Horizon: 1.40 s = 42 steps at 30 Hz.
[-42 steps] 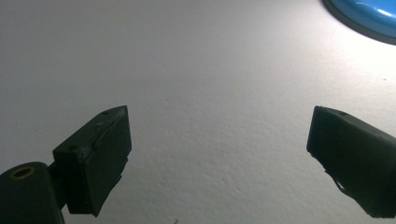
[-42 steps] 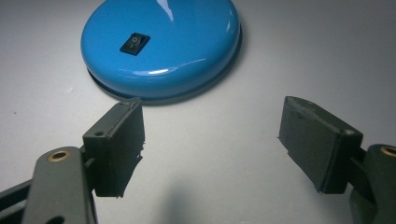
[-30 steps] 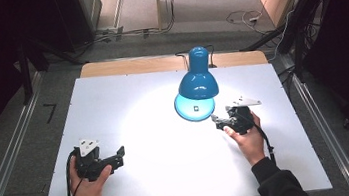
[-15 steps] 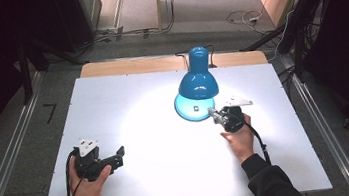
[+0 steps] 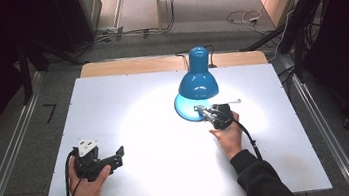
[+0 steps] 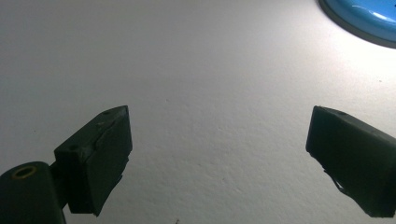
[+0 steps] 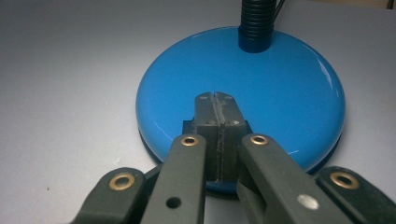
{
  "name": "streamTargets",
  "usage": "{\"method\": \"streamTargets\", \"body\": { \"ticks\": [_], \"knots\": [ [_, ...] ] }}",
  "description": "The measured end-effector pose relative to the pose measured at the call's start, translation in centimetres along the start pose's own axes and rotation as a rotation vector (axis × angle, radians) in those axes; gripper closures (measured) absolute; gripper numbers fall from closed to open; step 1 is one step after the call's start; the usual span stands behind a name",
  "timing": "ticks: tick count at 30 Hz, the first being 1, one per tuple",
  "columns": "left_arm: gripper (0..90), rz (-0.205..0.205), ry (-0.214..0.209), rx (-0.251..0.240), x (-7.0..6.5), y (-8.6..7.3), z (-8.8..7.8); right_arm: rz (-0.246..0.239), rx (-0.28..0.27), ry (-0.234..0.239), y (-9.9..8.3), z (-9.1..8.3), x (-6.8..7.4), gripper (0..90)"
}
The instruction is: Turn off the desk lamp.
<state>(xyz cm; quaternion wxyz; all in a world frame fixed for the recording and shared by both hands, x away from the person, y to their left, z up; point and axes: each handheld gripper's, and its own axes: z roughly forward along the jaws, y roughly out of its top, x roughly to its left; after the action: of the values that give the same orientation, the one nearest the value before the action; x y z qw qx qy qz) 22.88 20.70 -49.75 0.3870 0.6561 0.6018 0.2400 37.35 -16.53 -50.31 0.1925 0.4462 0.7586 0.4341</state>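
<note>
Blue lamp base point(image 7: 243, 88) under pressed-together right tongs point(image 7: 215, 100); left tongs point(image 6: 219, 158) gape wide.

My left gripper point(image 5: 100, 161) was matte black, topped by a grey three-cornered plate point(image 5: 88, 147), with a black cable point(image 5: 67, 184) looping from its rear; its blocky jaw pads point(image 6: 100, 156) each carried a small screw hole. My right gripper point(image 7: 217, 108) had black linkage arms studded with brass-ringed rivets point(image 7: 189, 140), and behind it a dark sleeve point(image 5: 260, 180) covered my forearm.
</note>
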Motion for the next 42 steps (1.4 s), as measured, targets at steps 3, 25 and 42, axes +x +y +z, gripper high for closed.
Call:
{"method": "streamTargets", "body": {
  "ticks": [3, 25, 42],
  "knots": [
    [8.0, 0.0, -0.001, 0.003, 0.0, 0.0, 0.0, -0.001, -0.002, 0.002, 0.2, 0.2, 0.1, 87.7],
    [8.0, 0.002, -0.004, 0.008, 0.0, 0.0, 0.0, -0.017, -0.018, -0.016, 0.4, 0.9, 0.3, 88.0],
    [8.1, -0.006, -0.013, 0.009, 0.0, 0.0, 0.0, -0.018, -0.023, -0.016, 0.6, 1.3, 0.3, 88.2]
  ]
}}
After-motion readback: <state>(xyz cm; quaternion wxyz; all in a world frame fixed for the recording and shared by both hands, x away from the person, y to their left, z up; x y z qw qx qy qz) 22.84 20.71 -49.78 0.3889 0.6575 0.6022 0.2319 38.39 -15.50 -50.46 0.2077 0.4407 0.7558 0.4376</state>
